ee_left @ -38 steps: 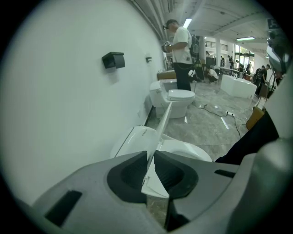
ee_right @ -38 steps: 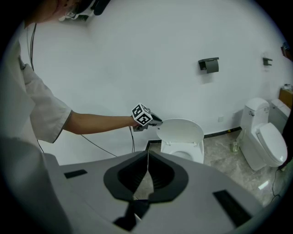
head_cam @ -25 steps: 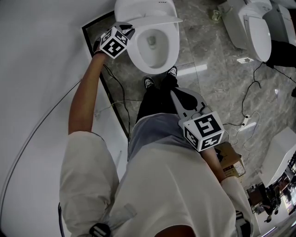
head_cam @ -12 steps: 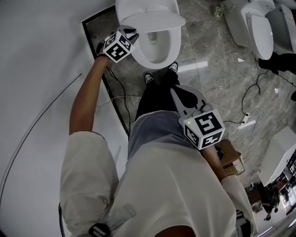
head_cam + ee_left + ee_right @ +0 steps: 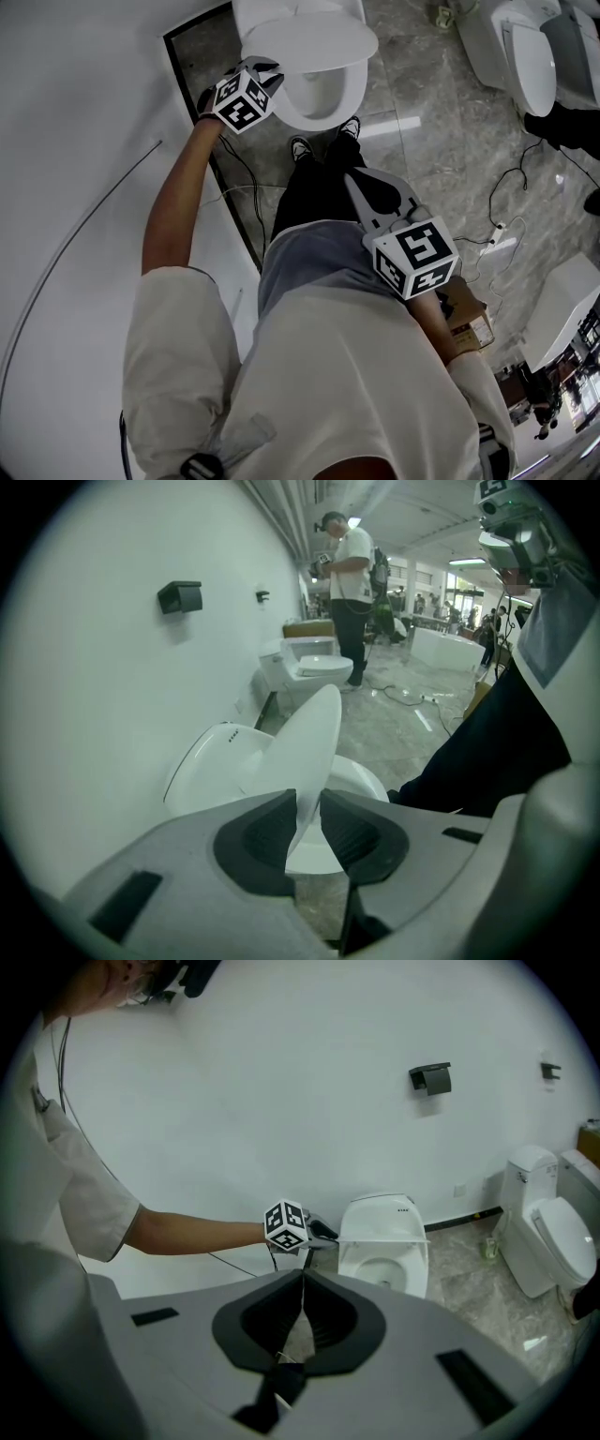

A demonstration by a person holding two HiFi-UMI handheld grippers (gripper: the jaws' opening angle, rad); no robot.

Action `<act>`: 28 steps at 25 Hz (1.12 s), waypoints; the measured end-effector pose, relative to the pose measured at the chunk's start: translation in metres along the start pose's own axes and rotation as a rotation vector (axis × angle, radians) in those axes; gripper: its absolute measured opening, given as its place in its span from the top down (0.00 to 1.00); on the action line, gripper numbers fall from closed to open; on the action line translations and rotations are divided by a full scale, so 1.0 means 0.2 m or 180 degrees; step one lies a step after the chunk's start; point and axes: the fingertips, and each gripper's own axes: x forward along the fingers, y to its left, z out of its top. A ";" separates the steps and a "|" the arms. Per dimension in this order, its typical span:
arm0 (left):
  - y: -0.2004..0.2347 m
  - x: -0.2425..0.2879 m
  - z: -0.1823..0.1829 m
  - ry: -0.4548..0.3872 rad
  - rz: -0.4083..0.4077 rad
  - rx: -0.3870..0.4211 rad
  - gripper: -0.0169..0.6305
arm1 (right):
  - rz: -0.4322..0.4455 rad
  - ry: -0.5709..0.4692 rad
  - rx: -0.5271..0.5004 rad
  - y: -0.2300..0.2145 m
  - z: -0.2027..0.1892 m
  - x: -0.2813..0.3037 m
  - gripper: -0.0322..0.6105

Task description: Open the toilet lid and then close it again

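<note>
White toilet lid; grey veined marble floor; white wall; black-and-white square-marked cube; black trousers; off-white shirt.

Near edge of the white oval plastic toilet lid is vanishing between the pads of the left gripper, jaws just easing wider; beyond its tips, the white ceramic cistern is running off-frame.

1. The toilet backs onto the wall, its lid tilted partway over the bowl.
2. A person's shoes stand just before it.
3. Another toilet stands well to the right, with cables on the floor nearer us.
</note>
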 end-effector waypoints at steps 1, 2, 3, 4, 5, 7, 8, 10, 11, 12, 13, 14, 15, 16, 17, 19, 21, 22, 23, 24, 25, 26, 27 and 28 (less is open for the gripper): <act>-0.02 0.01 -0.01 0.0003 -0.0004 0.0019 0.87 | 0.0003 0.0009 0.0004 0.00 0.00 0.01 0.93; -0.03 0.02 -0.02 0.0002 -0.0005 0.0042 0.87 | 0.0005 0.0019 0.0007 0.00 -0.01 0.01 0.93; -0.05 0.03 -0.02 -0.0002 -0.0007 0.0067 0.87 | 0.0009 0.0031 0.0010 0.00 -0.01 0.02 0.93; -0.07 0.04 -0.03 -0.0004 -0.0013 0.0087 0.87 | 0.0015 0.0044 0.0013 0.00 -0.01 0.03 0.93; -0.08 0.04 -0.03 -0.0002 -0.0024 0.0102 0.87 | 0.0023 0.0058 0.0015 0.00 -0.02 0.03 0.93; -0.12 0.06 -0.05 0.0014 -0.0040 0.0139 0.87 | 0.0038 0.0085 0.0015 0.00 -0.02 0.04 0.93; -0.13 0.06 -0.05 0.0018 -0.0039 0.0162 0.87 | 0.0042 0.0096 0.0014 0.00 -0.03 0.04 0.93; -0.16 0.08 -0.06 0.0016 -0.0031 0.0191 0.87 | 0.0046 0.0116 0.0014 0.00 -0.04 0.05 0.93; -0.18 0.09 -0.07 0.0012 -0.0030 0.0196 0.87 | 0.0046 0.0126 0.0016 0.00 -0.05 0.05 0.93; -0.19 0.09 -0.07 0.0009 -0.0031 0.0202 0.86 | 0.0047 0.0138 0.0016 0.00 -0.06 0.06 0.93; -0.20 0.10 -0.08 0.0009 -0.0034 0.0214 0.86 | 0.0048 0.0150 0.0014 0.01 -0.06 0.06 0.93; -0.22 0.10 -0.09 0.0014 -0.0038 0.0235 0.86 | 0.0049 0.0163 0.0013 0.02 -0.07 0.07 0.93; -0.24 0.11 -0.10 0.0025 -0.0044 0.0264 0.86 | 0.0051 0.0175 0.0013 0.02 -0.07 0.07 0.93; -0.26 0.11 -0.11 0.0042 -0.0050 0.0299 0.86 | 0.0054 0.0184 0.0015 0.03 -0.08 0.08 0.93; -0.27 0.12 -0.13 0.0060 -0.0055 0.0332 0.86 | 0.0056 0.0189 0.0017 0.03 -0.08 0.08 0.93; -0.30 0.14 -0.14 0.0082 -0.0065 0.0365 0.86 | 0.0054 0.0199 0.0019 0.03 -0.08 0.09 0.93; -0.33 0.16 -0.15 0.0090 -0.0085 0.0361 0.86 | 0.0048 0.0215 0.0018 0.03 -0.08 0.09 0.93; -0.34 0.17 -0.16 0.0097 -0.0099 0.0363 0.86 | 0.0046 0.0225 0.0018 0.03 -0.09 0.09 0.93; -0.36 0.18 -0.17 0.0109 -0.0115 0.0371 0.86 | 0.0043 0.0236 0.0021 0.03 -0.09 0.09 0.93; -0.37 0.19 -0.17 0.0125 -0.0130 0.0383 0.86 | 0.0038 0.0247 0.0027 0.03 -0.09 0.09 0.93; -0.38 0.20 -0.18 0.0140 -0.0143 0.0393 0.86 | 0.0032 0.0259 0.0033 0.02 -0.09 0.09 0.93; -0.39 0.21 -0.18 0.0152 -0.0156 0.0398 0.85 | 0.0025 0.0272 0.0033 0.02 -0.09 0.09 0.93; -0.40 0.22 -0.19 0.0161 -0.0170 0.0397 0.85 | 0.0018 0.0285 0.0027 0.01 -0.09 0.09 0.93; -0.41 0.23 -0.19 0.0169 -0.0186 0.0395 0.85 | 0.0012 0.0298 0.0015 0.01 -0.09 0.09 0.93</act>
